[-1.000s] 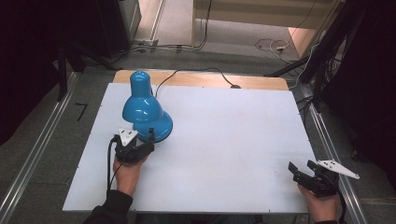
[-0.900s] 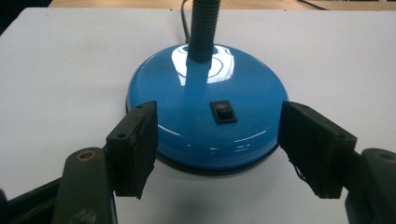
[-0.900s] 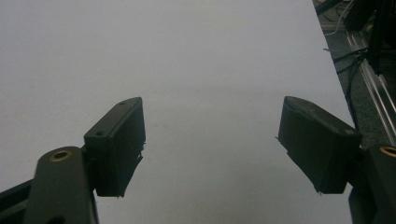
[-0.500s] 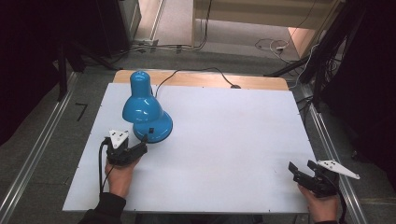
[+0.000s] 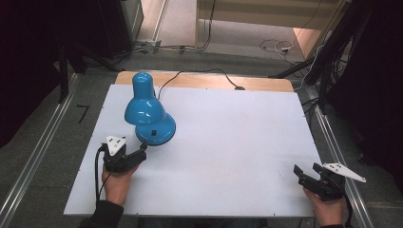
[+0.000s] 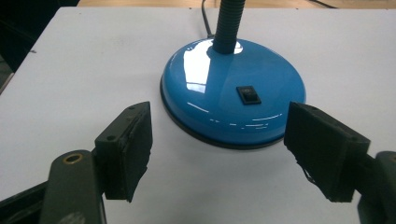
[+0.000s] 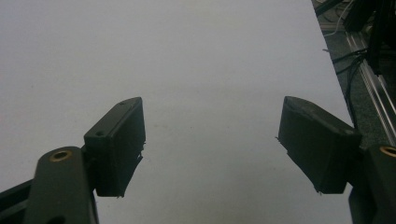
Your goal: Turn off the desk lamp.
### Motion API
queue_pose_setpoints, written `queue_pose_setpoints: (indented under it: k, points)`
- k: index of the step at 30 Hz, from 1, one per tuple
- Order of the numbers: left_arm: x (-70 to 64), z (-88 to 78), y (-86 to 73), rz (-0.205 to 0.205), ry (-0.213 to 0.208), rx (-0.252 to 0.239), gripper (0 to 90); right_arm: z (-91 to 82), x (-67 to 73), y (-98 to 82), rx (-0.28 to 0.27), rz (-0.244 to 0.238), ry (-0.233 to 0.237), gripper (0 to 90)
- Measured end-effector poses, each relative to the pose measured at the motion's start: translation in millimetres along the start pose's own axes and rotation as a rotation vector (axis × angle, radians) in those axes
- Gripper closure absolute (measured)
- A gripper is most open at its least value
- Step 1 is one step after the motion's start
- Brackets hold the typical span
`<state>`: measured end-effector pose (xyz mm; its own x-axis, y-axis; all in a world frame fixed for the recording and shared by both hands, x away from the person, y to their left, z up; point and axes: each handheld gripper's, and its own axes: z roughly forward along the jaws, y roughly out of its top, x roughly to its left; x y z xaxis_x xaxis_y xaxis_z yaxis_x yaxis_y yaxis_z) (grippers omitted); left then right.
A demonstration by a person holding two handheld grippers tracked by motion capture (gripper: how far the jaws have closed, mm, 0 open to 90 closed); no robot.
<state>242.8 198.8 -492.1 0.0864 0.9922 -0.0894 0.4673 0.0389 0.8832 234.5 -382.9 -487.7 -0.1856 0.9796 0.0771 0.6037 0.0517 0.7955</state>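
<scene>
High view showed the glossy blue desk lamp (image 5: 149, 114) standing at the white table's (image 5: 237, 142) left; the left gripper (image 5: 142, 151) gaped just short of its base, jaws having just widened, holding nothing. The right gripper (image 5: 306, 172) sat open, idle.

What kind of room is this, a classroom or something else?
Probably a lab or workshop for recording hand work. A plain white table holds just one blue desk lamp, metal rails run along both sides, and loose cables lie on the floor beyond.
</scene>
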Motion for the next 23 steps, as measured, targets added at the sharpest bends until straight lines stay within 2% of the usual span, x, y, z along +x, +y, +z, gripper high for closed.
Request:
queue_pose_setpoints:
  k: [8, 11, 22, 23]
  points:
    - [13.2, -12.9, -5.1, -0.019, 0.016, -0.005, 24.0, 0.5, 0.0, -0.1, 0.003, 0.001, -0.002, 21.3]
    - [19.1, -17.9, -7.8, -0.015, 0.022, -0.001, 24.0, 0.9, 0.5, -0.2, 0.005, -0.004, -0.001, 21.3]
    - [36.6, -36.9, -20.5, -0.012, 0.043, 0.028, 23.1, -0.1, 0.1, -0.3, 0.000, -0.001, -0.003, 21.3]
    - [42.3, -41.7, -24.2, -0.016, 0.048, 0.036, 22.3, -0.2, 0.4, -0.2, 0.000, -0.002, -0.004, 21.3]
